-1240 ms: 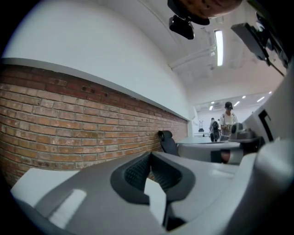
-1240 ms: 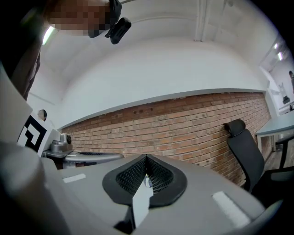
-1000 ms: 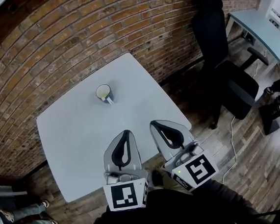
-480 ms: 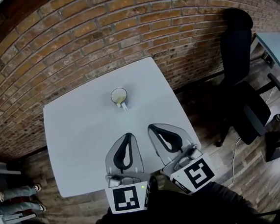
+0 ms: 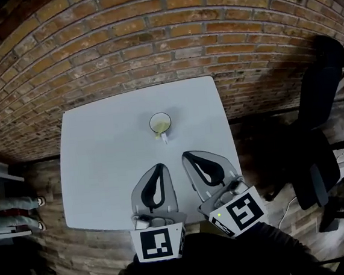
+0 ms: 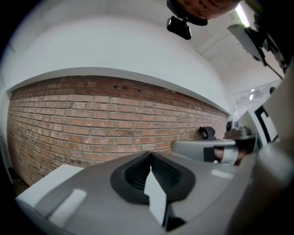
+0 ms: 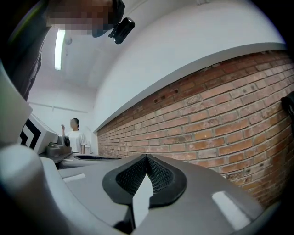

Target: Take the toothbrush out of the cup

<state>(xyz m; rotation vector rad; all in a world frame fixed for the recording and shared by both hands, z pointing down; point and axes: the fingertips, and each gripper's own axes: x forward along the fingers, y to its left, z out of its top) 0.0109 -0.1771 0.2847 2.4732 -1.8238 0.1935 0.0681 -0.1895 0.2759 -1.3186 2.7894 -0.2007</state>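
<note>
step: approach, as I read it. Nothing is gripped, and both tongs sit over the near edge of the table [image 5: 96,171], well short of the cup [image 5: 160,123].
left gripper [image 5: 157,166]: jaws together and empty. Its own view shows only brick wall [image 5: 151,45] past the tips.
right gripper [image 5: 188,156]: jaws together and empty, beside the left one. It also looks at the wall, not the cup.
toothbrush [image 5: 164,137]: in the cup. The pale handle end leans out over the near rim, toward the person. The head is down inside and too small to make out.
cup: upright, alone mid-table, nothing near it.
aim: tilt the tips down first, since neither gripper camera has the cup in frame.
open: spread the jaws before closing in, not at the rim.
grip point: the exposed handle just outside the rim, pads across its thin side.
pull: draw along the handle's lean, up and toward the near edge, so it doesn't lever on the rim.
spare gripper: brace the cup wall from the side. The cup looks light and will likely tip or slide.
risk: a closed jaw nudging the handle could knock the cup over.
</note>
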